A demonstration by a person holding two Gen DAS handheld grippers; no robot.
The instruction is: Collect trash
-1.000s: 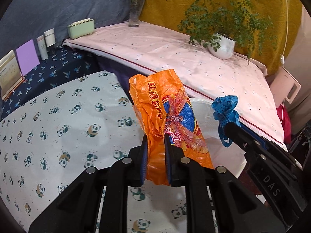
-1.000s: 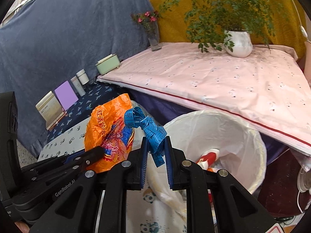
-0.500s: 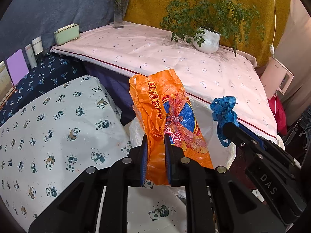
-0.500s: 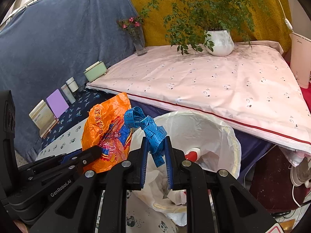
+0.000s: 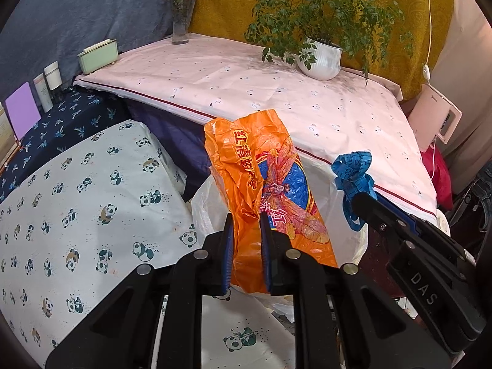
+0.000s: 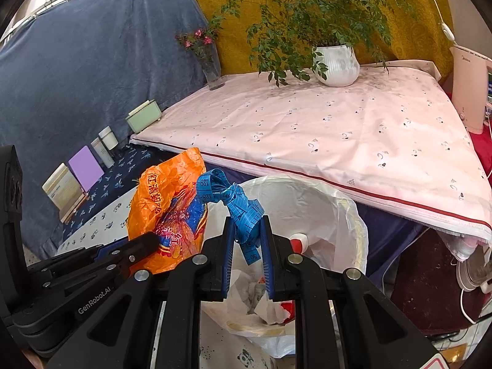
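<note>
The crinkled orange plastic bag (image 5: pixel 264 190) is held in the left claw (image 5: pixel 246 236), and the bunched blue measuring tape (image 6: pixel 236 206) in the right claw (image 6: pixel 247 240), the bag to the left of the tape. Both are held above the white-lined round trash bin (image 6: pixel 347 215), which is placed between the panda-print covered desk (image 5: pixel 77 215) and the pink-sheeted bed (image 6: pixel 338 129). On the bed's far edge, a white ribbed plant pot (image 6: pixel 338 64) and a glass flower vase (image 6: pixel 212 70) are set.

One crumpled orange plastic bag (image 5: pixel 264 184), one bunched blue measuring tape (image 6: pixel 236 209) and one white-lined waste bin (image 6: pixel 335 215) are here. There are two black two-finger grippers (image 5: pixel 245 246) (image 6: pixel 247 246), one white potted plant (image 6: pixel 336 64), one glass vase of pink flowers (image 5: pixel 180 15), one pale green box (image 5: pixel 97 56) and two white cylindrical jars (image 5: pixel 49 84).
</note>
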